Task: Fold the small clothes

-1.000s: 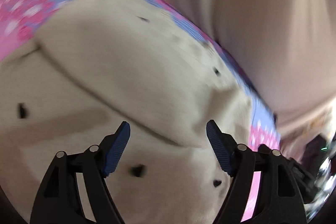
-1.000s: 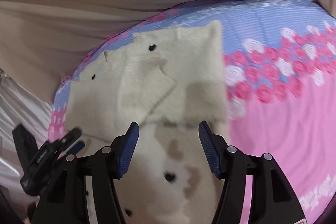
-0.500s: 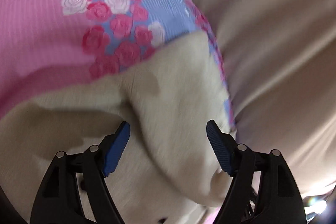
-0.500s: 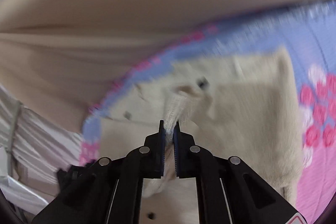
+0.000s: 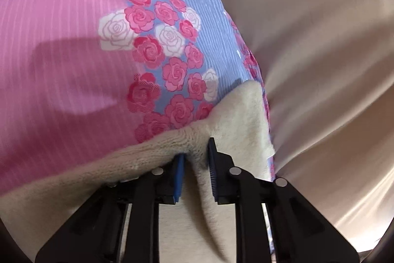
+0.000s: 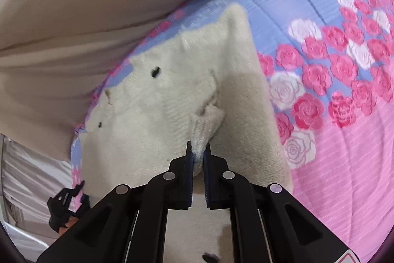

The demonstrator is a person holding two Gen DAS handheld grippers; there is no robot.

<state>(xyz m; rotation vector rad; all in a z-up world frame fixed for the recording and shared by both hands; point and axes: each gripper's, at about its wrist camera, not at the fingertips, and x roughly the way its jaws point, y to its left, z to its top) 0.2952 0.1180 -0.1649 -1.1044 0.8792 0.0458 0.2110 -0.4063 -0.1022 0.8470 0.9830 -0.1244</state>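
Beige curtain (image 6: 86, 16) hangs behind the bed's rose-print quilt (image 6: 344, 127), where the cream sweater (image 6: 160, 115) lies. Left tongs (image 5: 195, 164) and right tongs (image 6: 197, 154) each pinch its knit; another black tool (image 6: 64, 201) sits at 8 o'clock.

The right tool (image 6: 197, 152) is pinching a ribbed cuff of the cream sweater (image 6: 152, 120), its blue-padded jaws nearly closed; the sweater is lying on a pink-and-blue rose-print bed cover (image 6: 344, 127); the left tool (image 6: 65, 203) is showing at lower left.
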